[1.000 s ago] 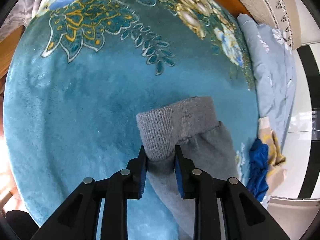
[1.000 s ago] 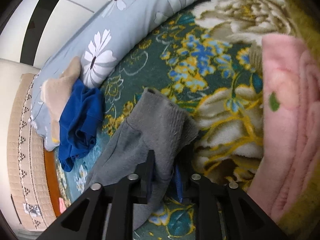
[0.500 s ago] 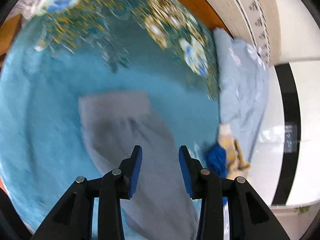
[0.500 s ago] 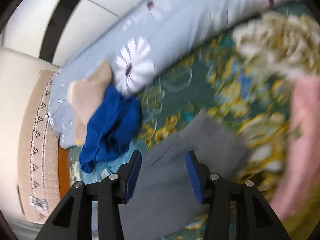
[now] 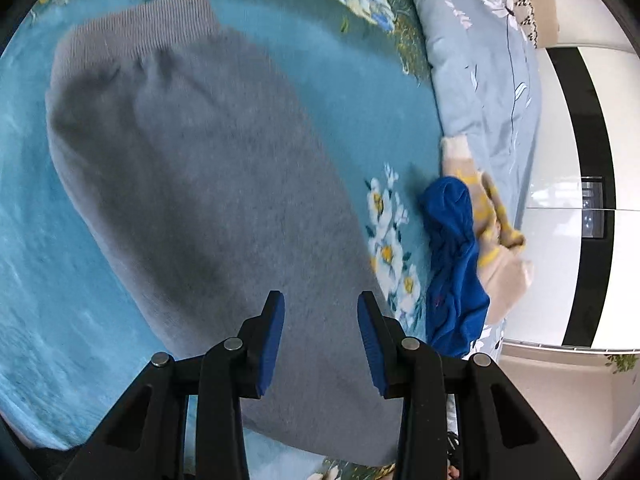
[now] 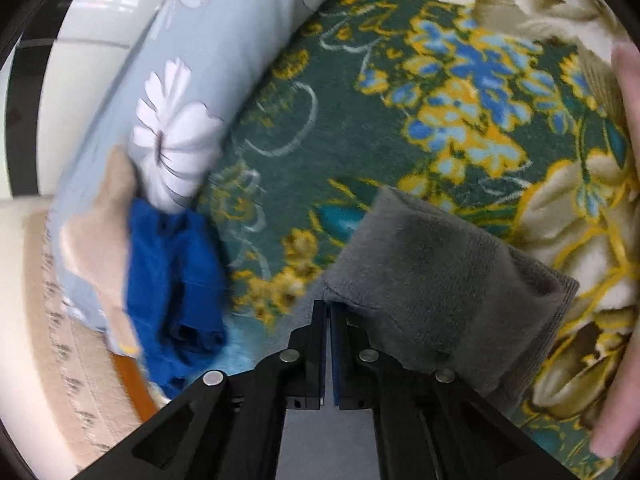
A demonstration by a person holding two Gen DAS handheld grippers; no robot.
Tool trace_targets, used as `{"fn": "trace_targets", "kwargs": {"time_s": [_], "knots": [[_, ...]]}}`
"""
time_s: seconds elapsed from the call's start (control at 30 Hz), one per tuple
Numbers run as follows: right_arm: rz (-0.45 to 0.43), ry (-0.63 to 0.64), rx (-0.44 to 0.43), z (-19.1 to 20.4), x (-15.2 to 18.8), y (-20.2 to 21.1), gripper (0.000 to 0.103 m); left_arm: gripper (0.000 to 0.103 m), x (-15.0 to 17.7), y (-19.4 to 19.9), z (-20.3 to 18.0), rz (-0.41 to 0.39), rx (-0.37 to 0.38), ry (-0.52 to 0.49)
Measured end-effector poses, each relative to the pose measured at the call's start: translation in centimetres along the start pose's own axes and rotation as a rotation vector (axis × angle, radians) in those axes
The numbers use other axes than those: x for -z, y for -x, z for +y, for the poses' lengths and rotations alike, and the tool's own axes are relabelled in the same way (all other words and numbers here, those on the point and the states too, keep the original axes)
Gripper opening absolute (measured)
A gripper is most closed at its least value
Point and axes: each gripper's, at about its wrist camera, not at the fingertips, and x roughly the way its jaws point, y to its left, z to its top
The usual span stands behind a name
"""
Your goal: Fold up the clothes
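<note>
A grey knit garment [image 5: 200,180] with a ribbed cuff lies spread flat on the teal floral blanket [image 5: 360,100]. In the left wrist view my left gripper [image 5: 320,308] hovers open over its near part, with nothing between the blue pads. In the right wrist view my right gripper [image 6: 328,308] has its jaws pressed together at the corner of the grey garment [image 6: 440,272]. The ribbed end there is bunched up and drapes over the right finger. How much cloth sits between the pads is hidden.
A crumpled blue garment [image 5: 452,248] and a beige one [image 5: 496,248] lie against the light blue flowered bedding [image 5: 480,80] at the blanket's edge. In the right wrist view, pink fleece [image 6: 628,160] runs along the right side, with the blue garment [image 6: 172,264] on the left.
Both grippers let go of the grey garment, which dropped flat onto the blanket. The left stayed open and moved in over it; the right has shut again at the garment's corner.
</note>
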Motion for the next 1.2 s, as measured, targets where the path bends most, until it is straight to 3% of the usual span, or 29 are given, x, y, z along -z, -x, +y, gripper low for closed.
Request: {"fn": "trace_targets", "kwargs": {"time_s": [0.3, 0.43, 0.57, 0.6, 0.63, 0.7, 0.8, 0.9, 1.03, 1.2], "knots": [[-0.045, 0.154, -0.036, -0.2, -0.1, 3.2, 0.0, 0.039, 2.4, -1.4, -1.8, 0.032, -0.022, -0.069], [-0.065, 0.224, -0.051, -0.3, -0.1, 4.7, 0.005, 0.039, 4.5, -2.5, -3.5, 0.052, -0.032, -0.144], [-0.044, 0.377, -0.012, -0.2, 3.0, 6.8, 0.007, 0.039, 8.4, -5.0, -6.0, 0.121, -0.08, -0.288], [-0.024, 0.382, -0.006, -0.7, 3.8, 6.9, 0.014, 0.039, 9.3, -5.7, -6.6, 0.14, -0.093, -0.326], [0.005, 0.373, -0.006, -1.4, 4.5, 6.7, 0.035, 0.039, 10.1, -6.2, -7.0, 0.158, -0.108, -0.36], [0.053, 0.357, -0.005, -2.5, 5.7, 5.9, 0.058, 0.039, 11.3, -7.1, -7.4, 0.197, -0.142, -0.422], [0.073, 0.334, 0.043, -3.7, 6.7, 4.5, 0.058, 0.039, 13.1, -8.4, -8.0, 0.256, -0.194, -0.516], [0.037, 0.245, 0.089, -5.3, 6.6, 4.1, 0.058, 0.039, 13.3, -8.8, -7.9, 0.266, -0.219, -0.535], [-0.04, 0.17, 0.059, -5.9, 5.2, 4.3, 0.061, 0.039, 13.2, -9.3, -7.3, 0.294, -0.231, -0.509], [-0.096, 0.071, 0.051, -7.1, 4.0, 4.2, 0.062, 0.039, 14.7, -10.8, -7.9, 0.363, -0.297, -0.595]]}}
